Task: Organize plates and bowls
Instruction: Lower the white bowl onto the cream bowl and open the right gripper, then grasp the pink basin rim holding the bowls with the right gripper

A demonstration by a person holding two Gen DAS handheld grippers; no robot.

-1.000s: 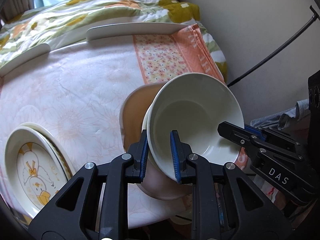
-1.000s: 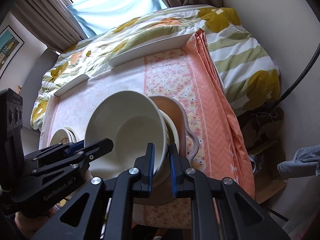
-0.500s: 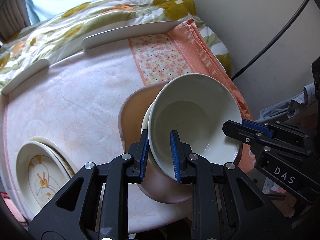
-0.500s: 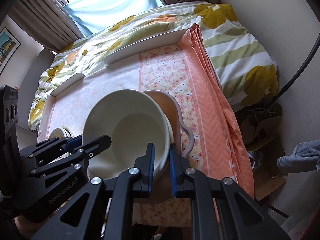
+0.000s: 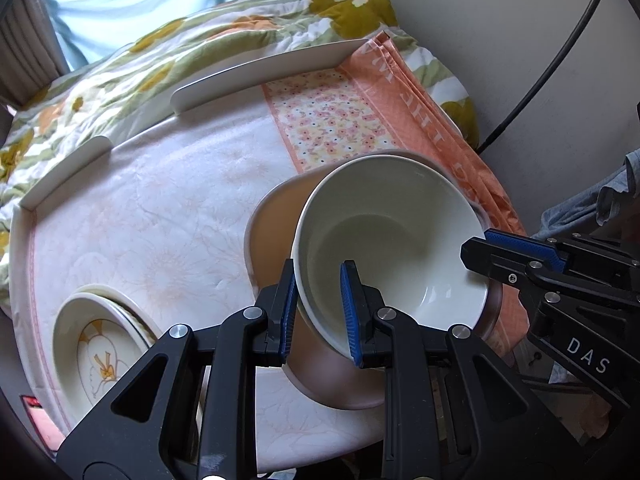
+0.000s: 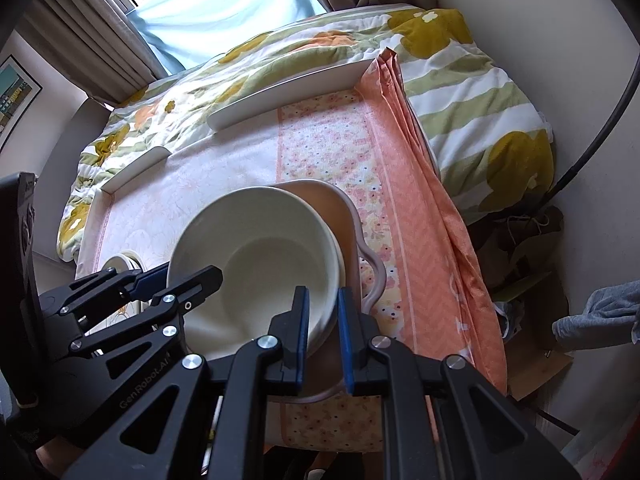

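Note:
A stack of cream bowls [image 5: 392, 236] sits in a pinkish-brown dish [image 5: 276, 224] on the cloth-covered table. My left gripper [image 5: 318, 312] is shut on the near-left rim of the cream bowls. My right gripper [image 6: 323, 332] is shut on the opposite rim of the same bowls [image 6: 260, 256], and it shows at the right of the left wrist view [image 5: 516, 256]. The pinkish dish [image 6: 352, 224] has a curved handle on its right side. A stack of plates with a yellow chick drawing [image 5: 96, 348] lies at the near left of the table.
The table [image 5: 160, 208] has raised white edge rails [image 5: 260, 76] at the back and a folded orange floral cloth [image 5: 336, 120] on the right. A quilted bed cover [image 6: 460, 92] lies behind. A black cable [image 5: 552, 68] runs along the wall at right. Grey clothing [image 6: 600, 312] lies on the floor.
Both grippers, still shut on the cream bowls, have risen and drawn back a little, so more of the table and window shows. The bowls stay in the pinkish dish.

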